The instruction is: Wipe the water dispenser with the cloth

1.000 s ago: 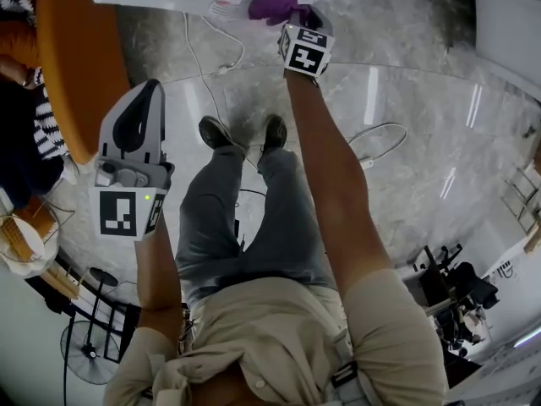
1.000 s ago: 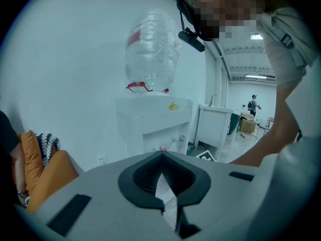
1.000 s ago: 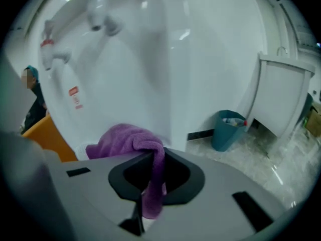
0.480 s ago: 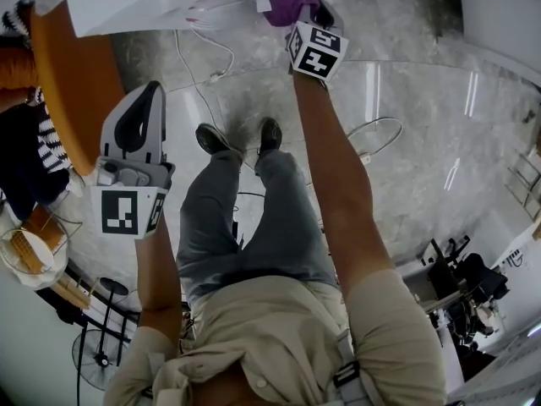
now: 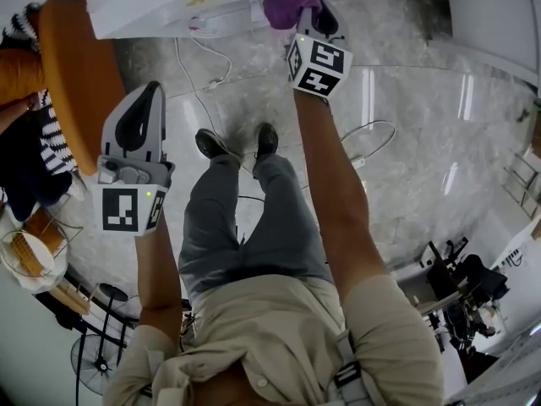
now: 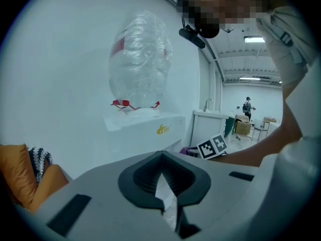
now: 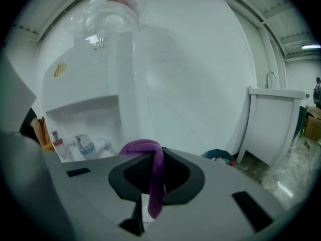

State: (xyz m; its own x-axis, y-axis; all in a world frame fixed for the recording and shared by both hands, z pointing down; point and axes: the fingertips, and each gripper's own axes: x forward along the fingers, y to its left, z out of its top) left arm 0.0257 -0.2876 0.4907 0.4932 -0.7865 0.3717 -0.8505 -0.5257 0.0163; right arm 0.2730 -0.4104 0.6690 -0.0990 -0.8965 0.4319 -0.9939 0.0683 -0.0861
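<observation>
The white water dispenser (image 5: pixel 161 2) fills the top edge of the head view, and its tap recess (image 7: pixel 83 144) and clear bottle (image 7: pixel 113 9) show in the right gripper view. My right gripper (image 5: pixel 311 25) is stretched out at arm's length towards it, shut on a purple cloth (image 5: pixel 287 8). The cloth (image 7: pixel 145 147) hangs folded between the jaws of this gripper (image 7: pixel 152 167), close to the dispenser's front. My left gripper (image 5: pixel 144 100) is held back at the left, shut and with nothing in it. From the left gripper (image 6: pixel 162 174), the bottle (image 6: pixel 140 59) and dispenser body (image 6: pixel 145 127) lie ahead.
An orange seat (image 5: pixel 72 66) stands left of the dispenser. A white cable (image 5: pixel 203 66) runs from it over the marble floor, and a second loop (image 5: pixel 372 134) lies to the right. A white sink cabinet (image 7: pixel 273 119) and a teal bin (image 7: pixel 218 157) stand right of the dispenser.
My right gripper with the purple cloth has edged in under the dispenser's front, and more of the dispenser has come into view. The left gripper has stayed where it was.
</observation>
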